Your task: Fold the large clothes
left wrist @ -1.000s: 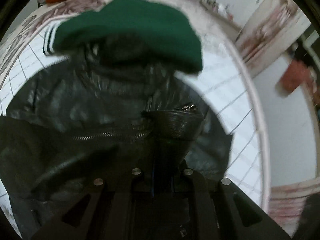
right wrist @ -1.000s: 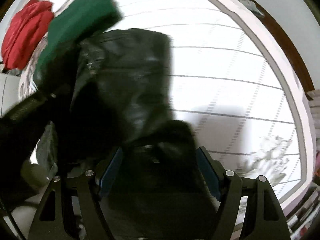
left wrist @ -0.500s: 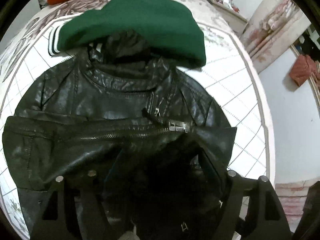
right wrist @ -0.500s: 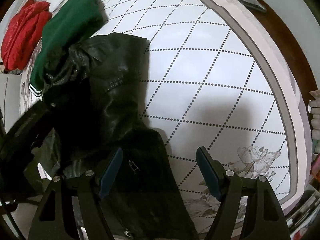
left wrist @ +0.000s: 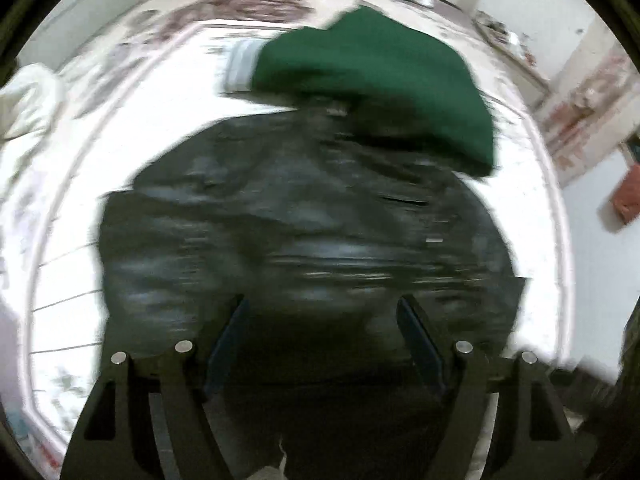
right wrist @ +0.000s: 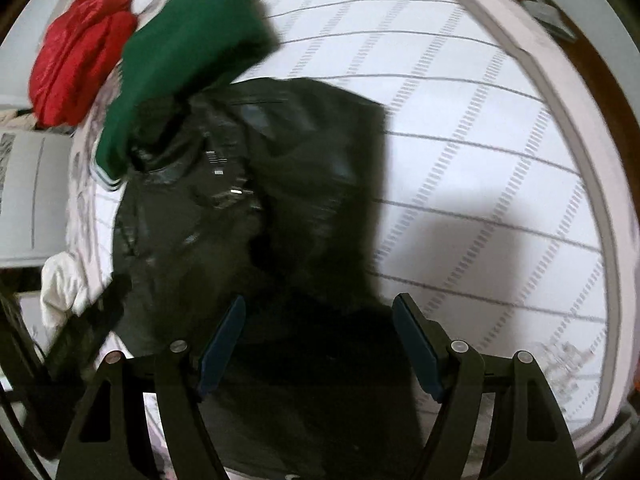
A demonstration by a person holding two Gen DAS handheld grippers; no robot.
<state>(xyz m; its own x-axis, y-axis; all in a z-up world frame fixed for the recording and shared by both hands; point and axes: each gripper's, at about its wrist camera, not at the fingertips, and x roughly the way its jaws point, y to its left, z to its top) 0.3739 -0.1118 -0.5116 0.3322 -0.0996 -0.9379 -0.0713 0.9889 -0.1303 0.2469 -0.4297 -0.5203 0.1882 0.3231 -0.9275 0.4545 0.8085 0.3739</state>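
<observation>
Jacket (left wrist: 304, 216), black, lies spread on the quilt (right wrist: 480, 160) beneath and ahead of both fingers' tips. Left gripper (left wrist: 320, 344) and right gripper (right wrist: 318, 344) stand wide apart, holding nothing.

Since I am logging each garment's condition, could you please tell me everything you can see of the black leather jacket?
The black leather jacket looks like glossy, creased leather with glinting metal zip hardware on its front. It lies spread on the quilted white bedspread, partly folded over itself. Its collar end is tucked beneath the green garment, which overlaps it. Both the left hand-held gripper and the right hand-held gripper hang over it with jaws wide, pinching nothing. Motion blur hides finer details.
</observation>
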